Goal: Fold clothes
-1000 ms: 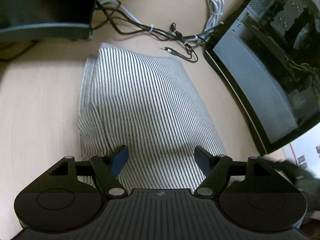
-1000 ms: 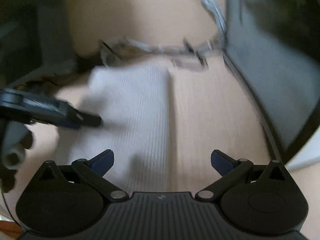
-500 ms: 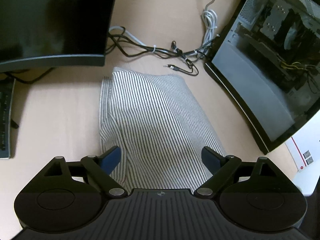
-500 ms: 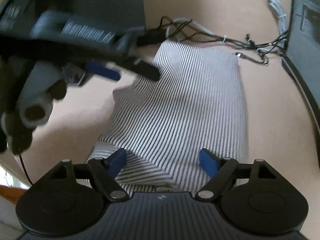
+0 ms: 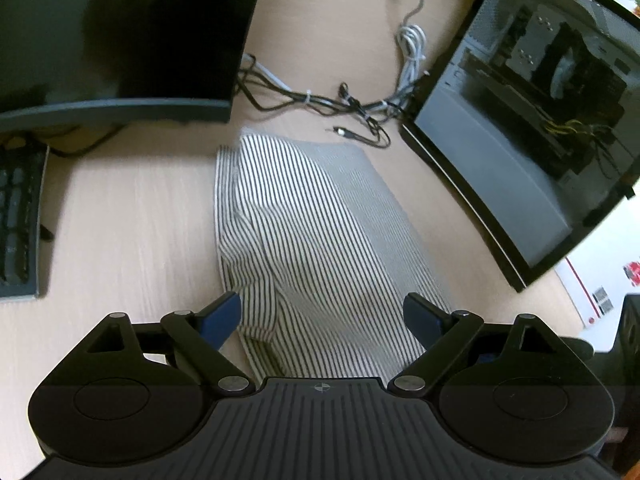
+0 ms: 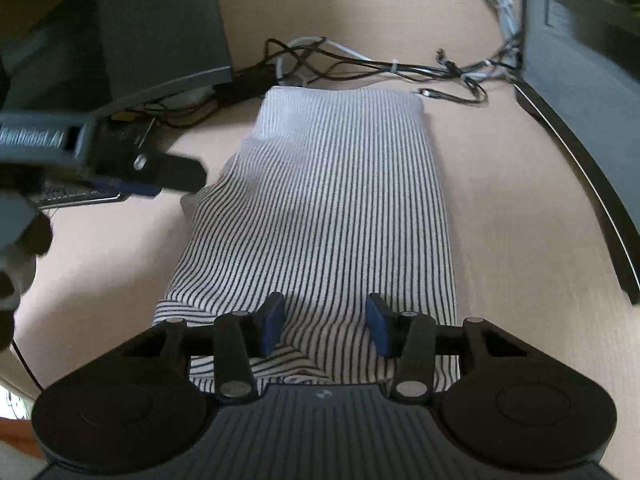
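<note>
A black-and-white striped garment (image 5: 312, 240) lies folded into a long narrow strip on the light wooden desk (image 5: 120, 220); it also shows in the right wrist view (image 6: 332, 208). My left gripper (image 5: 322, 316) is open and empty, above the strip's near end. My right gripper (image 6: 325, 326) is partly open, its blue pads (image 6: 273, 322) just over the near end of the cloth, holding nothing. The left gripper also shows in the right wrist view (image 6: 160, 176), held above the desk left of the cloth.
A dark monitor (image 5: 120, 40) stands at the back left, a keyboard (image 5: 18, 224) at the far left. A glass-sided computer case (image 5: 532, 120) stands on the right. Tangled cables (image 5: 340, 100) lie behind the garment. A white box (image 5: 600, 292) sits at the right edge.
The left gripper has risen and pulled back from the cloth, jaws wider. The right gripper has swung over the strip's near end, and its jaws have narrowed.
</note>
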